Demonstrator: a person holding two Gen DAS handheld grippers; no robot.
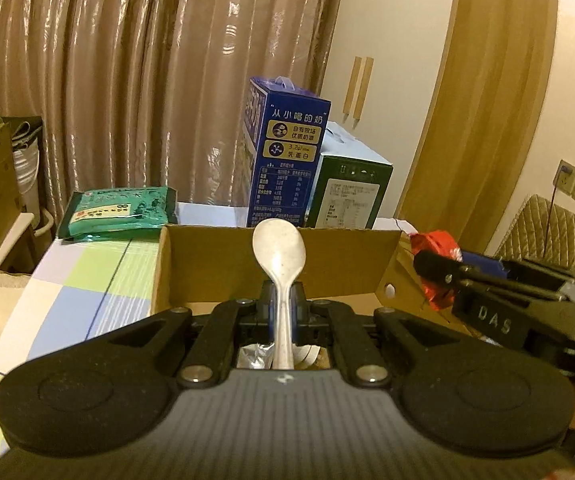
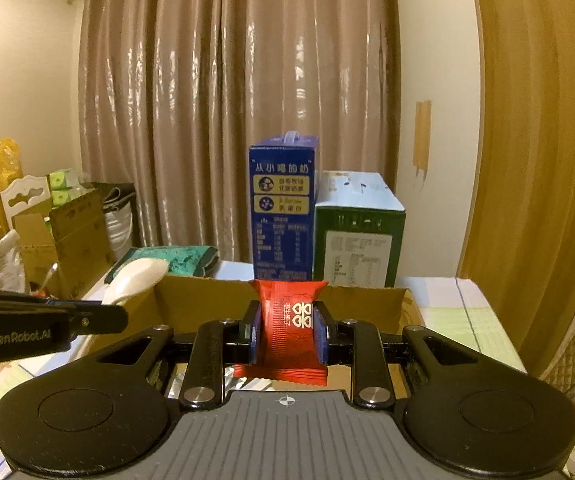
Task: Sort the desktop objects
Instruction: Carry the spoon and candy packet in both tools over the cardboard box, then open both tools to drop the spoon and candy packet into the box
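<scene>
Room: a bedroom corner with a shiny brown curtain behind, and a table under a pale checked cloth of blue, green and white squares.
Far edge: a tall blue milk carton stands just left of a green-and-white box; a green packet lies flat at the far left of the table.
Cardboard box: the open cardboard box sits in the middle of the table, nearer than the cartons; something silvery shows on its floor, too hidden to name.
Left gripper: the left gripper is pressed tight on the handle of a white spoon, whose bowl sticks up and away, over the box.
Right gripper: the right gripper pinches a red snack packet across its middle, the crimped ends poking out above and below the pads; it too hangs over the near side of the box.
Spoon, handling: looks like light, stiff plastic, smooth and so a little slippery; the hold sits low on the thin handle, so the bowl end could swing if jolted. A grip nearer the bowl would steady it, I'd judge.
Packet, handling: light, soft foil wrap that crumples and gives under the pads; the contents may crush, so a gentle pinch across the flat middle suits it, as now.
Likely step: both items seem headed into the box, though I cannot tell which spot.
</scene>
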